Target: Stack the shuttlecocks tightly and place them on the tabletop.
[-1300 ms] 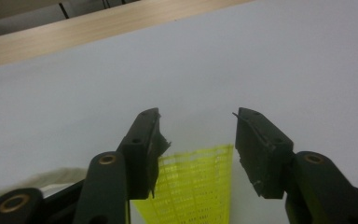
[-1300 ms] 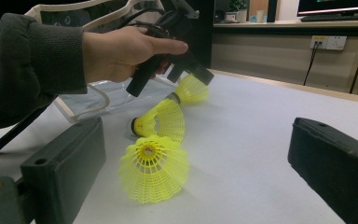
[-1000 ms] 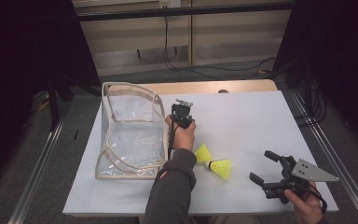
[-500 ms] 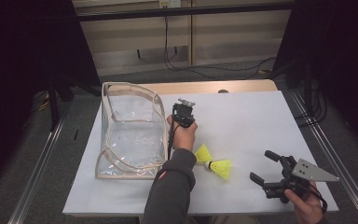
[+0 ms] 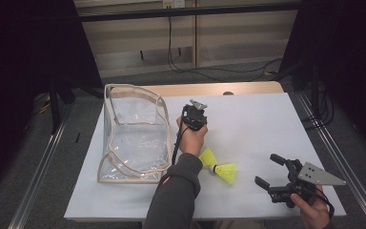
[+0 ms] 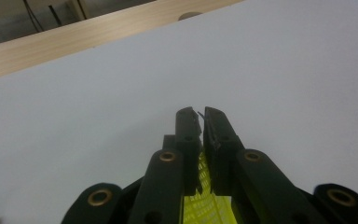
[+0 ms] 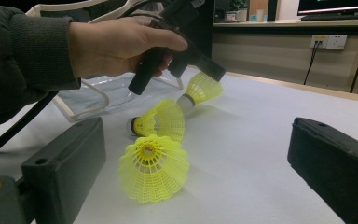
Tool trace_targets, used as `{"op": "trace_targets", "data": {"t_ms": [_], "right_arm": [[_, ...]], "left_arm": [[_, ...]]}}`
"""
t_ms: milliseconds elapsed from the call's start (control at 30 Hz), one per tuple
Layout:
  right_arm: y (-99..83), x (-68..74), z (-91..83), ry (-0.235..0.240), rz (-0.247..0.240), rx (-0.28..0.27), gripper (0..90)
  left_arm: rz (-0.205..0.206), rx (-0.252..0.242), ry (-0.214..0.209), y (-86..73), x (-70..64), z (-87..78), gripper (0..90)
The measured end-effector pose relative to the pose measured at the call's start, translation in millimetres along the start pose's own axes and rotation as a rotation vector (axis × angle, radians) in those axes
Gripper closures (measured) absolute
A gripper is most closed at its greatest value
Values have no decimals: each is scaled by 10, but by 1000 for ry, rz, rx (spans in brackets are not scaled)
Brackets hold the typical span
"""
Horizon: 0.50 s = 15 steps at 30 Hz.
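Left gripper [image 7: 209, 70]: jaws pinching yellow plastic shuttlecock [image 7: 200, 89] skirt; I keep squeeze gentle, carry over clear soft pouch [image 5: 133, 136]. Right gripper [image 5: 274, 171], right of pouch: jaws spread, idle.

No legible text, labels or numbers.

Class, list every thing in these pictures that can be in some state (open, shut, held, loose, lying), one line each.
left tool: shut on the skirt of a shuttlecock
right tool: open, holding nothing
held shuttlecock: gripped by its skirt, tilted, cork end down
middle shuttlecock: loose, lying on its side
near shuttlecock: loose, lying on its side
clear bag: mouth open, resting on the table
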State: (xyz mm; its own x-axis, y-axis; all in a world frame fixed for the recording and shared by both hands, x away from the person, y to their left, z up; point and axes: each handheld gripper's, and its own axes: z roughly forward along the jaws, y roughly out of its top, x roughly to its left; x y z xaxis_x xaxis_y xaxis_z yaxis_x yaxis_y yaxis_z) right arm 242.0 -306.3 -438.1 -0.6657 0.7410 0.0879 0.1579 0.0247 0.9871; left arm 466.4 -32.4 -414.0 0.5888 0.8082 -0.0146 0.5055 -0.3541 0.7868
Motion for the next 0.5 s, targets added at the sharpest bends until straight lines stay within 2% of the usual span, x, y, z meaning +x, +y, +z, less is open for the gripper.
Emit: {"op": "trace_targets", "data": {"t_ms": [300, 500], "right_arm": [[-1, 3, -3, 2, 3, 1, 38], [0, 2, -2, 3, 2, 1, 38]], "left_arm": [[22, 11, -47, -6, -65, 34, 837], [7, 0, -67, -1, -90, 38, 819]]}}
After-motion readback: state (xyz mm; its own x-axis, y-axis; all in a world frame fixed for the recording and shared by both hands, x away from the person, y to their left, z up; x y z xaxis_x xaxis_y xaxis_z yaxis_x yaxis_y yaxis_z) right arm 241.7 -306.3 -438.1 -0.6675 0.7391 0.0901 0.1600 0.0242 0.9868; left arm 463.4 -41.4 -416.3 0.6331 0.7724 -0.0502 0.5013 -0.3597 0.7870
